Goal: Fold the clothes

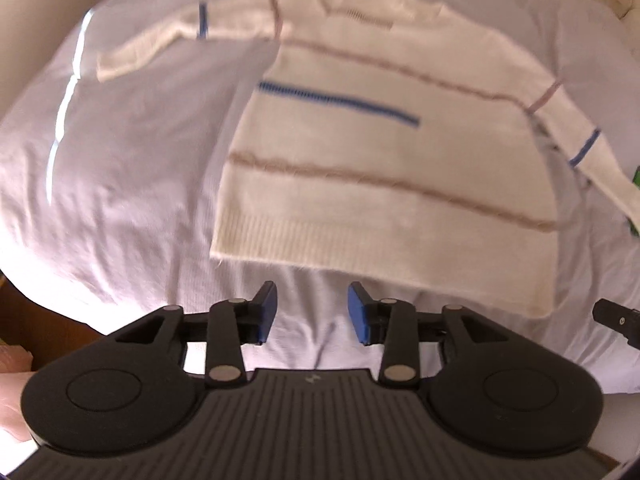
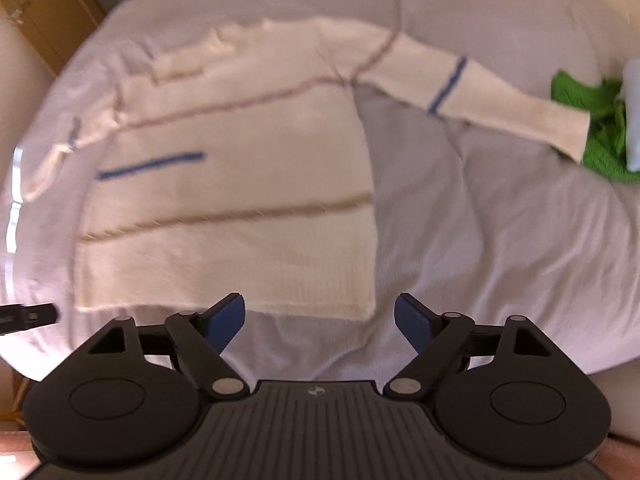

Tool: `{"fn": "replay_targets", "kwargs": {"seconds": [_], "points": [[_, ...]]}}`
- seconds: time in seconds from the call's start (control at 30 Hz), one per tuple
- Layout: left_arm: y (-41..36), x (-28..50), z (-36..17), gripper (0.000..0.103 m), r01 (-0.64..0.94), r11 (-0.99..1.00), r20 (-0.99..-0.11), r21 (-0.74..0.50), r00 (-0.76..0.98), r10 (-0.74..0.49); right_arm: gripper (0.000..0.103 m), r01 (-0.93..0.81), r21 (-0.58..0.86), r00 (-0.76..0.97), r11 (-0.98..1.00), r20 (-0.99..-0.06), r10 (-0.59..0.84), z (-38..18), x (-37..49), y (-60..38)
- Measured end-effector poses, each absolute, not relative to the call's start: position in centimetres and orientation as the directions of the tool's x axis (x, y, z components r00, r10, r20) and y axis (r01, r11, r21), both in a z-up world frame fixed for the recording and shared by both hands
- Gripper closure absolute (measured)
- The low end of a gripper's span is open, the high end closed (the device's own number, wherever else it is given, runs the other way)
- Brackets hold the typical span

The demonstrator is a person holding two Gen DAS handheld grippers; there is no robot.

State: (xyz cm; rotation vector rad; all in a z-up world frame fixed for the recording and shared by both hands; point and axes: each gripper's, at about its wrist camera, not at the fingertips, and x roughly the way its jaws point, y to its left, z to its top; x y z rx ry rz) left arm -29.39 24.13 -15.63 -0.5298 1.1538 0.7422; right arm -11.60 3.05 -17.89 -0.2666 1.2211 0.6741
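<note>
A cream knit sweater (image 1: pixel 360 184) with thin brown stripes and short blue stripes lies flat on a pale bedsheet (image 1: pixel 120 184), both sleeves spread out to the sides. In the right wrist view the same sweater (image 2: pixel 240 216) fills the left half, its right sleeve (image 2: pixel 480 88) stretching toward a green garment. My left gripper (image 1: pixel 312 312) hovers open just short of the ribbed hem, nothing between its blue pads. My right gripper (image 2: pixel 320 322) is open wider, near the hem's right corner, also holding nothing.
A crumpled green garment (image 2: pixel 592 120) and a pale bluish object (image 2: pixel 634 112) lie at the right edge of the bed. The sheet (image 2: pixel 500 240) is wrinkled right of the sweater. Wooden furniture (image 2: pixel 44 4) stands behind the bed. The other gripper's tip (image 1: pixel 618 320) shows at the right edge.
</note>
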Motion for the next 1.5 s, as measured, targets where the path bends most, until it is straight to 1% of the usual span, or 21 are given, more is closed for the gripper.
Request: {"fn": "replay_targets", "kwargs": {"seconds": [0.1, 0.37, 0.67, 1.17, 1.5], "points": [[22.5, -28.8, -13.3, 0.062, -0.756, 0.654, -0.932, -0.006, 0.241, 0.270, 0.017, -0.620, 0.193, 0.165, 0.760, -0.915, 0.367, -15.7, -11.9, 2.2], [18.2, -28.7, -10.3, 0.062, -0.733, 0.679, -0.916, 0.021, 0.259, 0.307, 0.016, -0.634, 0.210, 0.159, 0.744, -0.906, 0.392, -13.3, -12.3, 0.1], [16.2, -28.9, -7.7, 0.058, -0.724, 0.689, -0.887, 0.031, 0.297, 0.353, 0.014, -0.637, 0.214, 0.184, 0.741, -0.890, 0.416, -11.5, -12.5, -1.6], [14.7, -28.8, -6.8, 0.055, -0.701, 0.712, -0.873, 0.037, 0.325, 0.365, 0.013, -0.640, 0.213, 0.197, 0.738, -0.884, 0.425, -10.7, -12.8, -2.5], [14.8, -28.7, -6.9, 0.055, -0.695, 0.719, -0.876, 0.032, 0.327, 0.355, 0.013, -0.640, 0.195, 0.200, 0.743, -0.892, 0.407, -10.5, -12.7, -2.1]]}}
